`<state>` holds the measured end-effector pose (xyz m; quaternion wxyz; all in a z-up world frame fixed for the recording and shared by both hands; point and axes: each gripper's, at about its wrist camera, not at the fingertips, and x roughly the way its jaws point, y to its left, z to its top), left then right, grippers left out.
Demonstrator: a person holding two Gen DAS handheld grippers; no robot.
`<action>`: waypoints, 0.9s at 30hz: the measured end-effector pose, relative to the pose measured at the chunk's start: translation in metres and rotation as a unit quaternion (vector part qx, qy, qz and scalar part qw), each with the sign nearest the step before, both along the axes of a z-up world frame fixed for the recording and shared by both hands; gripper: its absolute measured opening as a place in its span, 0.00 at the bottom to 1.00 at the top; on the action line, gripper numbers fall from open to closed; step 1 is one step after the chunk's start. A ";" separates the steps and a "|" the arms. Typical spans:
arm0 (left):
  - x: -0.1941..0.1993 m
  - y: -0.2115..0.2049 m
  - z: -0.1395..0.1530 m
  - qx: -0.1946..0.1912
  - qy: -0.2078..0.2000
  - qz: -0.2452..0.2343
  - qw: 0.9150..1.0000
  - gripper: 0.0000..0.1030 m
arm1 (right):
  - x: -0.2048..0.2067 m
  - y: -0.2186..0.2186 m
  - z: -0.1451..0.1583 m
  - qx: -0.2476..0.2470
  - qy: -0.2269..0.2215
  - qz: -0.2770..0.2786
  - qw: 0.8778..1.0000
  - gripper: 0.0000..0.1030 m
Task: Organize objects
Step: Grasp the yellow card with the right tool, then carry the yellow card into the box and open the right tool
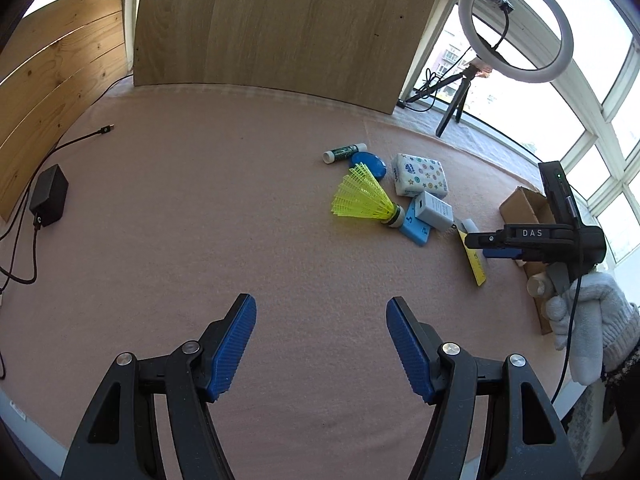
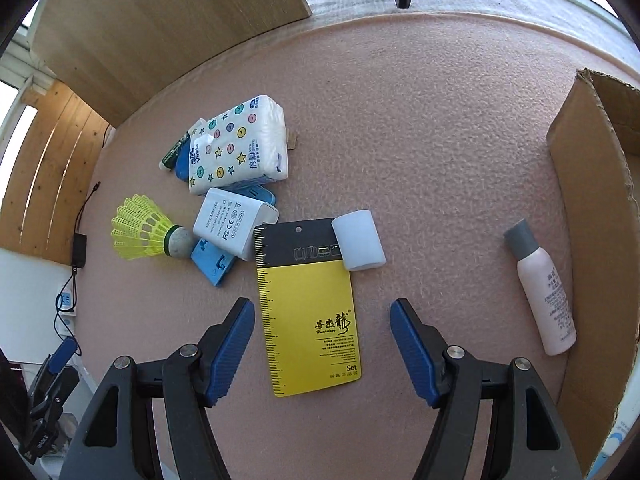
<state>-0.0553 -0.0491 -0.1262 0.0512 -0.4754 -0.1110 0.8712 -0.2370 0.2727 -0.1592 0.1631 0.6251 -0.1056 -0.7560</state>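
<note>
My left gripper (image 1: 320,304) hangs open over bare pink mat (image 1: 200,220), with nothing between its blue pads. To its upper right lies a cluster: a yellow shuttlecock (image 1: 360,200), a star-printed tissue pack (image 1: 420,176), a white adapter (image 1: 434,210) on a blue box (image 1: 416,226), a blue disc (image 1: 368,164) and a glue stick (image 1: 344,151). My right gripper (image 2: 322,304) stands open just above a yellow-and-black card (image 2: 308,332), with the card's left half between its fingers. A white cap (image 2: 360,246) rests on the card's top corner. A pink bottle (image 2: 544,296) lies beside the cardboard box (image 2: 592,200).
A wooden board (image 1: 280,20) stands at the mat's far edge. A black power brick (image 1: 48,196) and cables lie at the left. A ring light on a tripod (image 1: 516,24) stands by the windows. A gloved hand (image 1: 592,320) holds the right gripper.
</note>
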 end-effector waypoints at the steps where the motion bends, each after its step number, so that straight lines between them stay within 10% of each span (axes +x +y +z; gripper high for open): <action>1: 0.000 -0.001 -0.001 0.000 -0.002 0.001 1.000 0.69 | 0.000 -0.001 0.000 0.003 0.003 0.002 1.000 0.64; 11: -0.005 0.000 -0.010 0.001 -0.011 -0.003 1.000 0.69 | 0.006 -0.021 0.003 0.052 0.030 0.031 0.998 0.44; 27: -0.011 0.016 -0.013 0.001 -0.012 -0.016 1.000 0.69 | 0.039 -0.027 0.006 0.039 0.048 0.036 0.997 0.44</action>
